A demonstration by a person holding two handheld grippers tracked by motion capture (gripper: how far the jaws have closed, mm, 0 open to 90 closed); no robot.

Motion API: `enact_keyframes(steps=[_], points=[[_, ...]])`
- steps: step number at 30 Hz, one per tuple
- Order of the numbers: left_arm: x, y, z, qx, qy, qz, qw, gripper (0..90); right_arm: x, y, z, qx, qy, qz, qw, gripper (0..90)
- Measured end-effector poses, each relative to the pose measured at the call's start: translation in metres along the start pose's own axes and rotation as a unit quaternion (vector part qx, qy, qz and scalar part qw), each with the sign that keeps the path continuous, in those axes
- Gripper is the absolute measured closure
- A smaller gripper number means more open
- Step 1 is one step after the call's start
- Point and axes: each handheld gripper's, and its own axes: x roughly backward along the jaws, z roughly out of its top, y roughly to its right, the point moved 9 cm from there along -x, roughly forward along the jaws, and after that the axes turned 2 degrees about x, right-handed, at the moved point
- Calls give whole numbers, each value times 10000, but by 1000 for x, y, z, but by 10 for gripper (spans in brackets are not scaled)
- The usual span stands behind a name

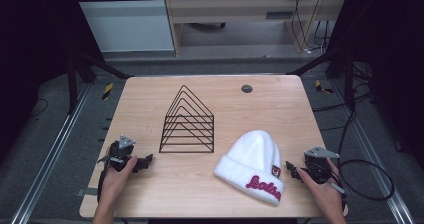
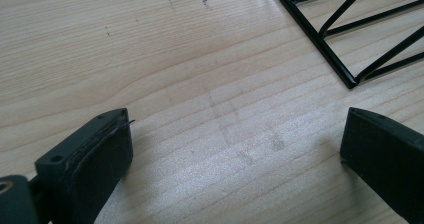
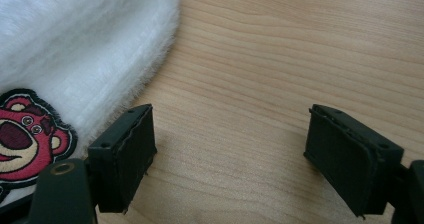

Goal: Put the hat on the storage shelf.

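Hat (image 3: 75, 44): cut off by right gripper view's left and top edges.
Bear patch (image 3: 25, 134): partly cropped.
Wire rack (image 2: 350, 29): only a corner visible.

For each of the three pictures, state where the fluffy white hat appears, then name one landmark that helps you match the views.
High view: the white hat lies at the lower right of the table, just left of the right claw.
Left gripper view: the hat is not in it.
Right gripper view: the hat fills the upper left corner.
Shared landmark: the red bear patch on the hat's cuff.
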Motion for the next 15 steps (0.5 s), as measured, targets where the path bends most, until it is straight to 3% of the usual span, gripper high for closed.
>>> enact_keyframes(steps=[9, 12, 15], points=[[0, 0, 0, 1, 0, 0, 10000, 0, -2, -1, 1, 21, -49, 47, 10000, 149], [0, 0, 0, 2, -1, -1, 10000, 0, 0, -1, 4, -50, -71, 170, 9998, 170], [0, 0, 0, 2, -1, -1, 10000, 0, 5, 3, 15, 82, -88, 48, 9999, 195]])
